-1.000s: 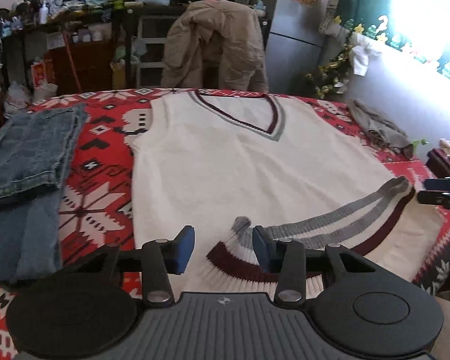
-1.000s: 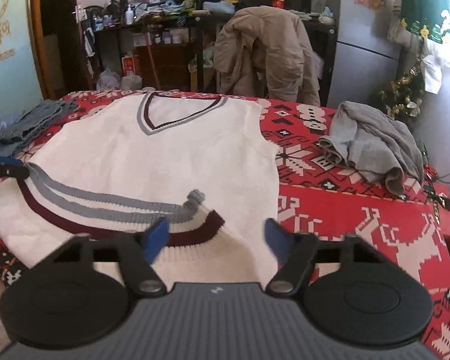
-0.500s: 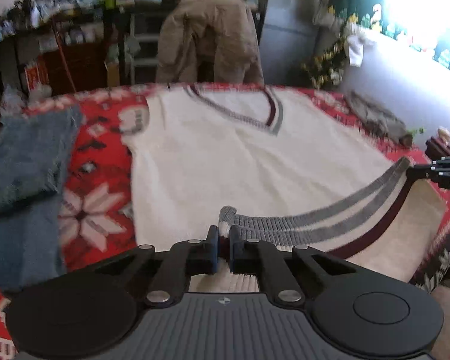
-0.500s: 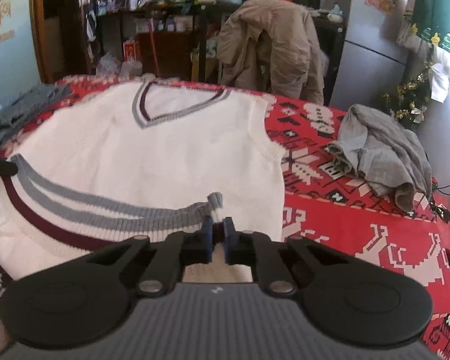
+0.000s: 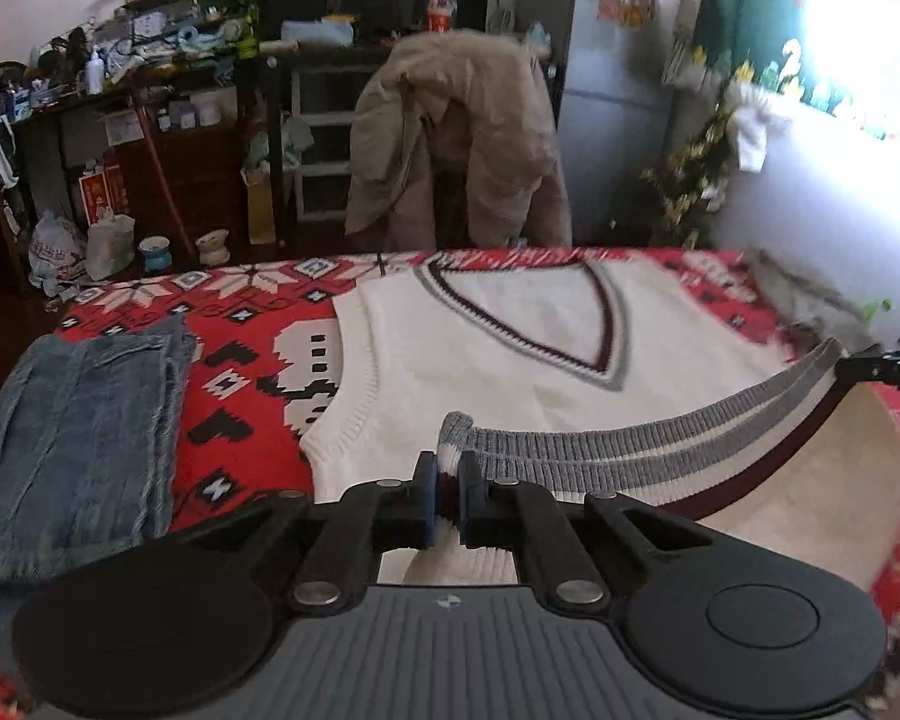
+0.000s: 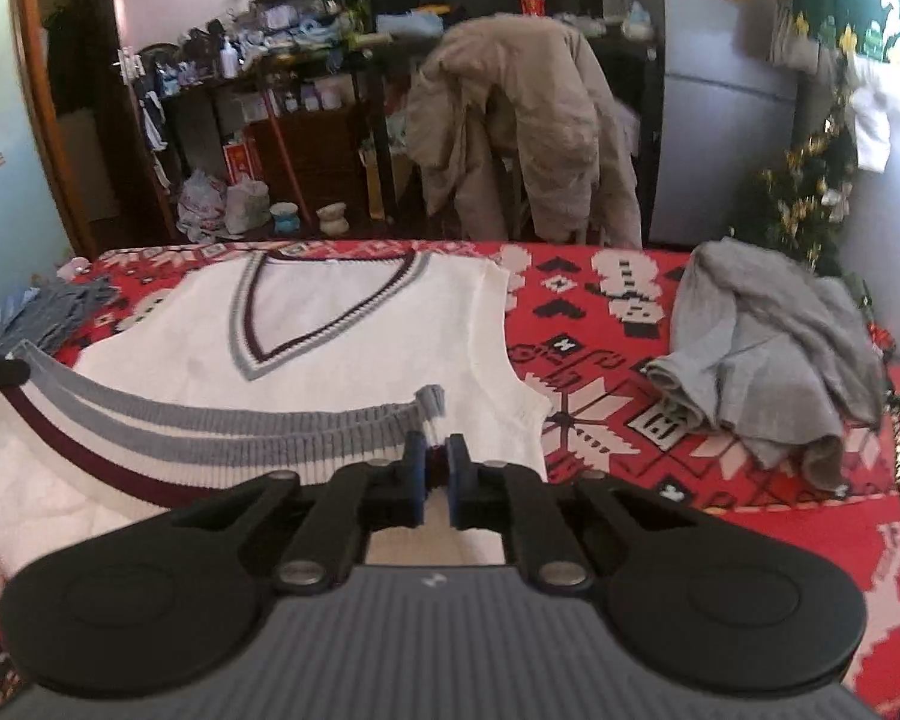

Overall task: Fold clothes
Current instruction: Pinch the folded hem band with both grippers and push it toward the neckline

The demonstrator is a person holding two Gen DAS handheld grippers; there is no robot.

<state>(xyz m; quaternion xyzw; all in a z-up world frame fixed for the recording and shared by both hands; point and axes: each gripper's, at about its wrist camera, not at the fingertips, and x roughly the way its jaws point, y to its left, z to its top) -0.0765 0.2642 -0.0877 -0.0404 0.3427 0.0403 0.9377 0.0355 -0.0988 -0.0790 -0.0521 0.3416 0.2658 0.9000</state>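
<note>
A: Where is the white vest (image 5: 510,360) relative to the grippers?

B: It lies flat on the red patterned cover (image 5: 240,354), neck at the far side. Its striped hem (image 5: 630,450) is lifted and turned back over the body. The left gripper (image 5: 445,489) is closed on one hem corner, the right gripper (image 6: 435,477) on the other corner; the hem hangs between them.

A: How many things do you count?

B: One vest, two grippers, one pair of folded jeans (image 5: 72,432), one grey garment (image 6: 768,354), one beige jacket (image 6: 516,120) on a chair behind.

A: Do the views differ?

B: Yes. The left view shows the jeans fully. The right view shows the grey garment clearly; in the left view it is only a blurred edge.
</note>
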